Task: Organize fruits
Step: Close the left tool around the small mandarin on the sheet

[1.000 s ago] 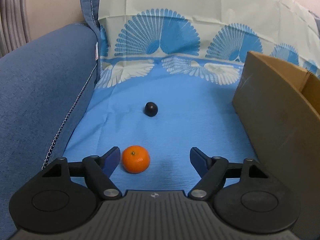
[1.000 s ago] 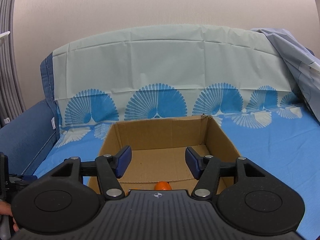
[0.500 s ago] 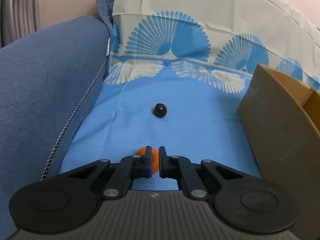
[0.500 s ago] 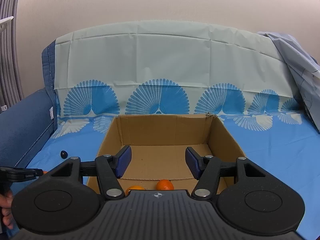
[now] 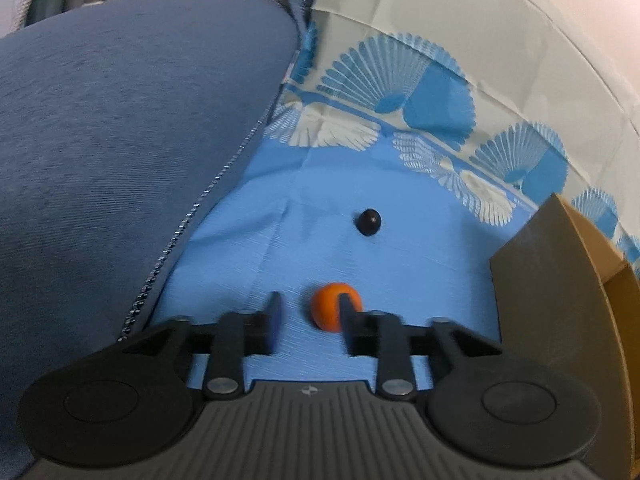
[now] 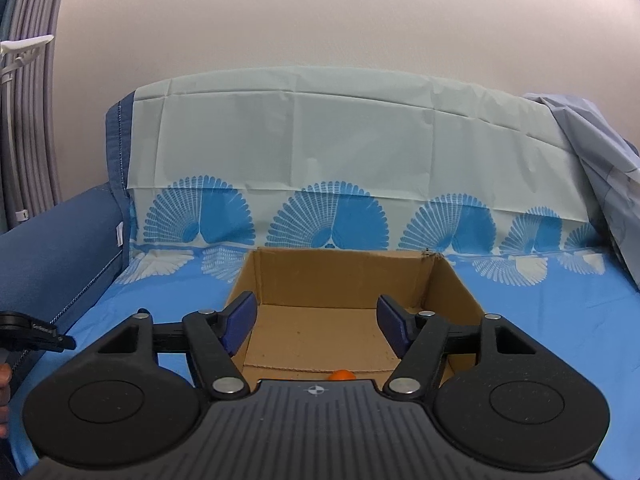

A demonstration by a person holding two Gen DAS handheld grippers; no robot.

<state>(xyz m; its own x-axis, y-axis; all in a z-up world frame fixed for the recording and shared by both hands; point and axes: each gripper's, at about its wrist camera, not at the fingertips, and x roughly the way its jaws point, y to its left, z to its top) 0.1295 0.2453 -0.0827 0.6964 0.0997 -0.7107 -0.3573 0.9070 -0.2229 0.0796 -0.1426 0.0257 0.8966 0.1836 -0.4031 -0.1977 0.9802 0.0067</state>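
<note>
The left gripper (image 5: pixel 310 312) has its jaws apart over the blue patterned sheet (image 5: pixel 420 264), and the tangerine (image 5: pixel 335 306) lies off-centre, right by the right-hand finger with a wide gap to the other; closing from here could nudge the round fruit sideways so it rolls toward the sofa armrest (image 5: pixel 120 140) or out of the jaws; the small dark fruit (image 5: pixel 369 222) sits farther back, well apart; the right gripper (image 6: pixel 316 322) hangs spread and empty above the cardboard box (image 6: pixel 448 280), where another tangerine (image 6: pixel 342 375) already rests; a careless drop might bruise it.
</note>
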